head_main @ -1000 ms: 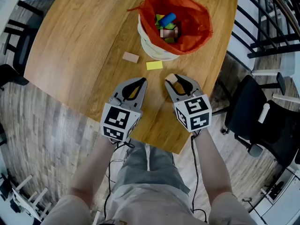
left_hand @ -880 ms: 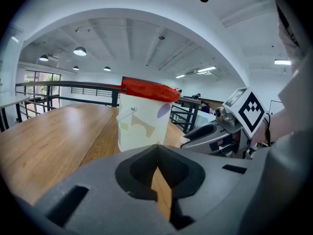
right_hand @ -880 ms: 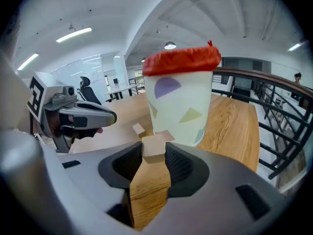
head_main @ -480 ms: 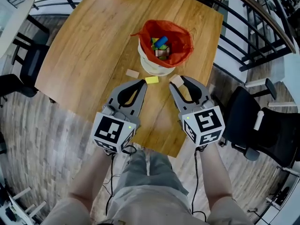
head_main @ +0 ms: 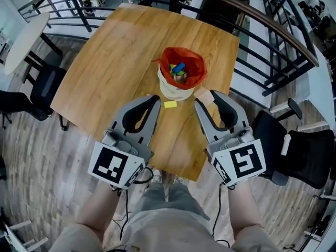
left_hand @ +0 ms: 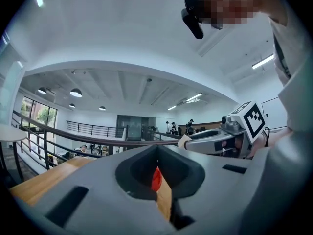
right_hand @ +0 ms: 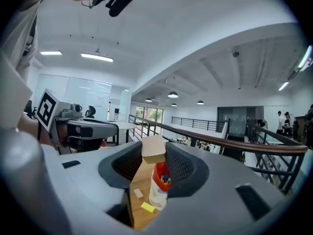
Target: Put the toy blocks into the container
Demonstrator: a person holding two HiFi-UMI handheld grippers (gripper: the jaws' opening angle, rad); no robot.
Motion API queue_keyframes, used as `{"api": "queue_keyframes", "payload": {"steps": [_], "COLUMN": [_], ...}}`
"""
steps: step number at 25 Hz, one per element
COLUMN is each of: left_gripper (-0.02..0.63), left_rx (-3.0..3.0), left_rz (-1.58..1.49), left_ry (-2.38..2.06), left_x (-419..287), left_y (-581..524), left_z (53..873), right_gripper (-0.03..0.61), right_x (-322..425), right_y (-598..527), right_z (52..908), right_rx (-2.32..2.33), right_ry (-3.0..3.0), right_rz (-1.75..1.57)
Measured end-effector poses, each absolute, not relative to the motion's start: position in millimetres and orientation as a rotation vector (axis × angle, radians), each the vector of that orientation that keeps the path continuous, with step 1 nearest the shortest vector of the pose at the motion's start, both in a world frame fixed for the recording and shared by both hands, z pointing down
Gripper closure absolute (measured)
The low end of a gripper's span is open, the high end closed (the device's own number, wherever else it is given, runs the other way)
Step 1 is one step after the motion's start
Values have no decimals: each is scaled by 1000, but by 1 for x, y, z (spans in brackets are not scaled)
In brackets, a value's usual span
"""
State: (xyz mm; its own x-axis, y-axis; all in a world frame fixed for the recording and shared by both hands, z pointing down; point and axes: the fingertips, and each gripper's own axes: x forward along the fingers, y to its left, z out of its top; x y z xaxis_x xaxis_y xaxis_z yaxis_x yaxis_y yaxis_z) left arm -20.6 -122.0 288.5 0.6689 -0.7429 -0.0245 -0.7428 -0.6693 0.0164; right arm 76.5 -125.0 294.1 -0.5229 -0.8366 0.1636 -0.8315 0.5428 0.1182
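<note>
Wooden table [head_main: 105, 62] lies well below both tongs. The right gripper [head_main: 208, 97] pinches a beige block [right_hand: 152, 148]; the left gripper [head_main: 155, 100] has its jaws pressed together, empty. Beyond them a yellow block [head_main: 170, 104] lies just beside the red-lined container [head_main: 170, 91], which holds coloured blocks [head_main: 178, 70].

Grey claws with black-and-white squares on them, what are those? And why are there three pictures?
They are grabbing tools, one in each of a person's hands; the squared cubes are part of them. One picture comes from a camera on the person's head, looking down. The other two come from small cameras riding on each tool. Below is a wooden table with a white tub lined in red, coloured blocks inside. A yellow block and a flat tan block lie beside it. The right gripper pinches a pale wooden block. The left gripper is shut and empty.
</note>
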Motion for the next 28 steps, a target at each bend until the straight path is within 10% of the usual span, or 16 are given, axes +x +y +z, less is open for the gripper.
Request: {"api": "queue_keyframes", "payload": {"steps": [28], "left_gripper": [603], "left_rx": [2900], "left_rz": [-108], "left_ry": [-1398], "left_x": [-52], "left_y": [24], "left_z": [220], "right_gripper": [425], "right_x": [59], "right_y": [38], "right_z": [222], "right_rx": [1422], "right_ry": [-2708], "right_rz": [-160]}}
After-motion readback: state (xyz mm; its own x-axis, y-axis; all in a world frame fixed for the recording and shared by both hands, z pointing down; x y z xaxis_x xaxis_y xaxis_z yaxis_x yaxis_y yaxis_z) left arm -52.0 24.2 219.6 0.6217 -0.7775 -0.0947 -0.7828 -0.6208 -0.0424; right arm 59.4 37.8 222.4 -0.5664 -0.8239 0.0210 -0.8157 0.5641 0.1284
